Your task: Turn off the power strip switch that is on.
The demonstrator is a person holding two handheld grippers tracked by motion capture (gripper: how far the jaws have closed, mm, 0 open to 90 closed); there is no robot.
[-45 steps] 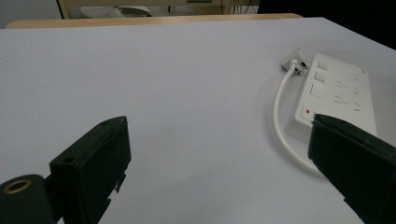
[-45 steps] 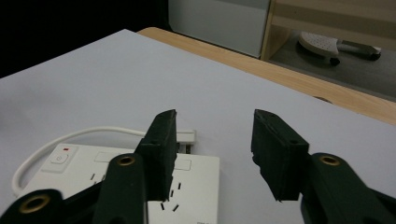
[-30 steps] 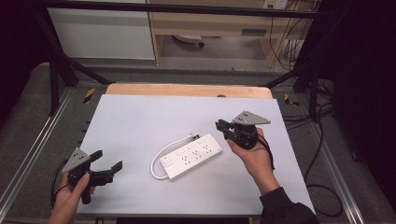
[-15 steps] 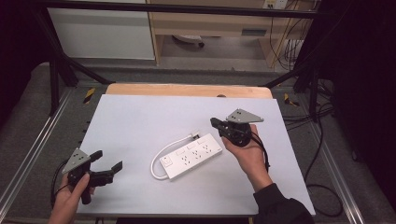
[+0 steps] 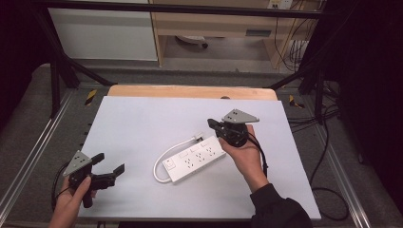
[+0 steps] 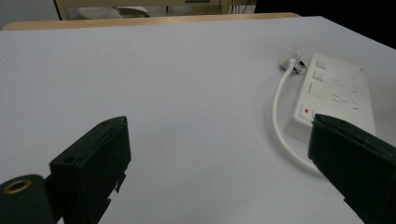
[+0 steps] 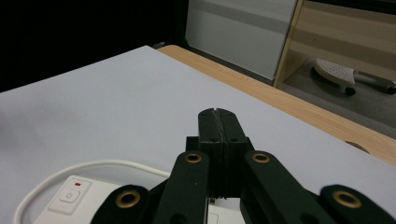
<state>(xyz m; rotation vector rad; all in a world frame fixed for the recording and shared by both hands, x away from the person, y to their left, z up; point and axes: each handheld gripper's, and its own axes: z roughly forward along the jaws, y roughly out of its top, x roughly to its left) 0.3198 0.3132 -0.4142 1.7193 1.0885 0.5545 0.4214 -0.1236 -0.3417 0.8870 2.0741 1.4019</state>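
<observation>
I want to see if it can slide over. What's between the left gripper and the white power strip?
Nothing: bare white table separates left gripper from power strip in the high view.

Lab: metal rig frame [image 5: 57, 71], loose cables [image 5: 304, 47].

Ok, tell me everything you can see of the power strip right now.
The power strip is a white, plastic-looking bar lying flat and diagonal on the pale table, sockets facing up. A switch with a small red mark sits at its near-left end. Its white cable leaves that end, curves back alongside the body, and ends in a white plug resting on the table beside the strip. The right gripper, jaws closed, is over the strip's far-right end; whether it touches is unclear.
</observation>
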